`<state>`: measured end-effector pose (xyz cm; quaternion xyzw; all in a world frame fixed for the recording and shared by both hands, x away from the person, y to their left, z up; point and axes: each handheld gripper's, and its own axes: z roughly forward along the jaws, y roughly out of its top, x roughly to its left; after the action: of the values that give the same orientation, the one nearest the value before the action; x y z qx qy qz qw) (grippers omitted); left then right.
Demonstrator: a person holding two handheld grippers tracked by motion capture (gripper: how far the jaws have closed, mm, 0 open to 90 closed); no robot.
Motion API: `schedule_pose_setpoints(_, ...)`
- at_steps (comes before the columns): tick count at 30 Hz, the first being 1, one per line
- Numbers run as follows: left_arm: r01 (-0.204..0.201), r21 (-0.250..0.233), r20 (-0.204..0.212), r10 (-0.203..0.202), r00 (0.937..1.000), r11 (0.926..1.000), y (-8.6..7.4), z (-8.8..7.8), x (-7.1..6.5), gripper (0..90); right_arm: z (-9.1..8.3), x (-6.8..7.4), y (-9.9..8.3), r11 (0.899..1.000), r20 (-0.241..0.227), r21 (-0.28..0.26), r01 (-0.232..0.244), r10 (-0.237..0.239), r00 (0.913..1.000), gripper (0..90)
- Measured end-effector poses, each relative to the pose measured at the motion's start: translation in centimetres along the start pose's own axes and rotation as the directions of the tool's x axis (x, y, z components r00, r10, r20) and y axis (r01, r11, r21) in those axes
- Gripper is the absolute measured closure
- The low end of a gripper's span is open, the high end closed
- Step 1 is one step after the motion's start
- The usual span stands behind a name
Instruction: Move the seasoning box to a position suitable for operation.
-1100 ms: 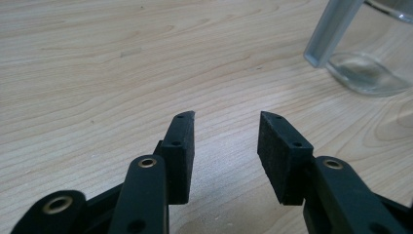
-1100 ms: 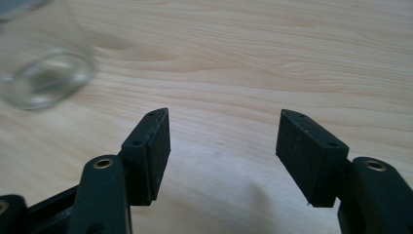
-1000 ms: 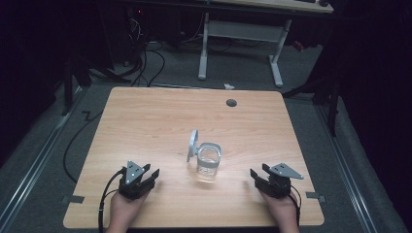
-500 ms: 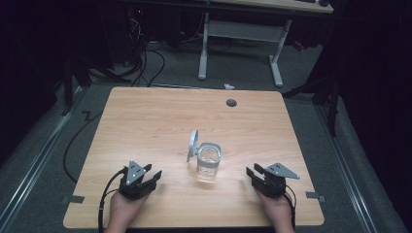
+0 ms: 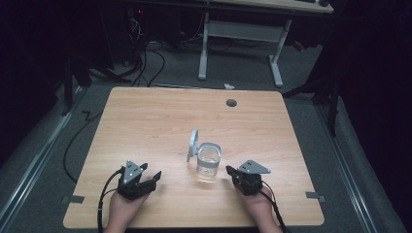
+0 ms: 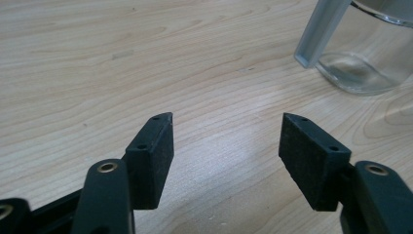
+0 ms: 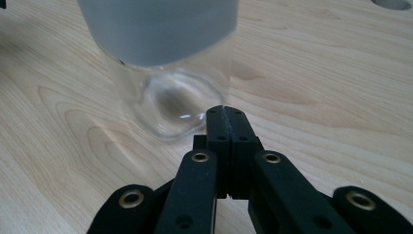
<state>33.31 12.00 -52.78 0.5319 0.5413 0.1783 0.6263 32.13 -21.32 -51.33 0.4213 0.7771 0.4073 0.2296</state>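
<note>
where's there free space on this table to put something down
The far half of the table is bare up to the cable hole. The left side, beyond the left gripper, is bare too. It is crowded at the near middle: the glass jar with its open lid, and the right gripper close beside it.

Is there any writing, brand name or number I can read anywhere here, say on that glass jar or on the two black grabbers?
None: no readable text in any view.
The glass jar and its open lid are plain.
The left gripper, the right gripper and the wooden table bear no lettering.
</note>
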Motion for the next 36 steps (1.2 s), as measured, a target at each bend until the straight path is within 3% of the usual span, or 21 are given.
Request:
schedule_pose_setpoints(6, 0.003, 0.005, 0.004, -0.003, 1.0, 1.0, -0.1, 0.1, 0.1, 40.1, 1.0, 0.2, 0.4, 1.0, 0.012, 0.0, -0.006, 0.006, 0.9999, 90.0)
schedule_pose_setpoints(18, 0.002, 0.001, 0.008, -0.002, 1.0, 1.0, 0.0, 0.1, 0.0, 40.7, 1.3, 1.7, 0.7, 0.999, 0.004, -0.006, 0.039, -0.039, 0.9993, 90.0)
schedule_pose_setpoints(32, -0.004, 0.007, 0.014, 0.004, 0.9999, 1.0, 0.0, 0.0, -0.1, 41.4, 2.4, 4.5, 1.3, 0.997, -0.078, -0.018, 0.071, -0.072, 0.9943, 90.0)
schedule_pose_setpoints(36, 0.0, 0.002, 0.011, 0.0, 0.9999, 1.0, 0.1, 0.0, 0.0, 41.4, 2.3, 4.0, 1.3, 0.998, -0.065, -0.001, 0.069, -0.069, 0.9955, 90.0)
